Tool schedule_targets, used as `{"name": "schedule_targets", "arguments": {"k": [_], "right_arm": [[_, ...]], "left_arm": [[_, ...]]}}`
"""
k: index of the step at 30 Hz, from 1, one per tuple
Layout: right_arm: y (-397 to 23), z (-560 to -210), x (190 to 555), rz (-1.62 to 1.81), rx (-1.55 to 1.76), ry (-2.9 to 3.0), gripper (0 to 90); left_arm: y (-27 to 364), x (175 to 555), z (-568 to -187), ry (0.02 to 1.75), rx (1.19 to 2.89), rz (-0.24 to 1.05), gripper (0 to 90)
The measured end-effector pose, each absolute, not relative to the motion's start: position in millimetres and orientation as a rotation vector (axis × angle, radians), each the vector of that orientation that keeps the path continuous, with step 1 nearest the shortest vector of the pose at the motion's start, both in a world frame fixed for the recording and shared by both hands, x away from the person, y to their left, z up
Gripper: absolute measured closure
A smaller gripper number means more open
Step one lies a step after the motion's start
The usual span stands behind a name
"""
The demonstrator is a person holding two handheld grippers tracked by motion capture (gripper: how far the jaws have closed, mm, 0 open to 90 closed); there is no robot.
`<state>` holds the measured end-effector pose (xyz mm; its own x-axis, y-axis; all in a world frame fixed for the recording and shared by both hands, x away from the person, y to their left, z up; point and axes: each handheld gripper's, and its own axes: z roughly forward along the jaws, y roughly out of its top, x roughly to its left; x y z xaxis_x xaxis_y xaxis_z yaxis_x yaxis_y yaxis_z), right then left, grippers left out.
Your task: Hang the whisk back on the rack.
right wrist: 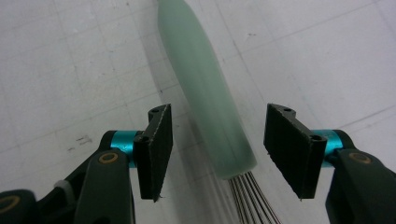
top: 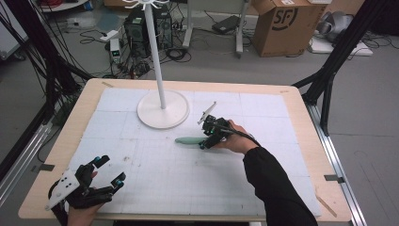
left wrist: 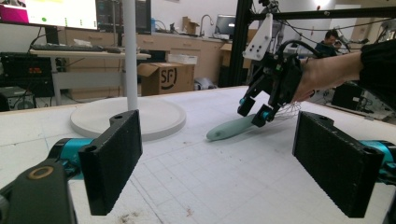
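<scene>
Whisk [right wrist: 205, 98]: laid flat on the bench [top: 282, 155], its green handle straddled, not yet pinched.
Right tongs [right wrist: 217, 151]: spread, untouching.
Left tongs [left wrist: 217, 163]: released, nothing held.

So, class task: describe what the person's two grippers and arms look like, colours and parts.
Both the left gripper and right gripper are black with ribbed black pads and teal collars behind them, and each carries a pale three-cornered plate. A black cable trails from the right one. The right arm wears a black sleeve.
</scene>
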<state>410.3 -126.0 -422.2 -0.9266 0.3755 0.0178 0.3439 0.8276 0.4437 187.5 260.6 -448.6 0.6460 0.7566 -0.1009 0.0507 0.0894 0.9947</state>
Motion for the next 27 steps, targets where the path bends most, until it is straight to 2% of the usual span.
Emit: {"name": "schedule_targets", "arguments": {"k": [10, 11, 12, 17, 24, 27], "right_arm": [[-106.0, -431.7, 411.4, 0.574, 0.541, 3.001, 47.3], [-105.7, -432.4, 413.2, 0.587, 0.520, 3.001, 48.4], [-107.1, -431.7, 414.1, 0.579, 0.550, 3.002, 54.9], [-106.8, -431.7, 414.1, 0.574, 0.506, 2.995, 57.9], [-99.7, -428.5, 414.2, 0.500, 0.432, 3.046, 69.2], [-96.1, -427.4, 416.5, 0.460, 0.402, 3.059, 69.4]], "left_arm": [[261.9, 186.3, -447.6, 0.738, 1.389, 0.604, 16.3], [262.0, 186.2, -447.6, 0.739, 1.387, 0.605, 16.3], [262.2, 186.0, -447.5, 0.740, 1.386, 0.609, 16.4], [262.1, 185.4, -447.3, 0.740, 1.383, 0.607, 16.3], [263.2, 184.9, -447.2, 0.746, 1.380, 0.612, 16.4], [263.7, 184.8, -447.1, 0.748, 1.379, 0.614, 16.4]]}}
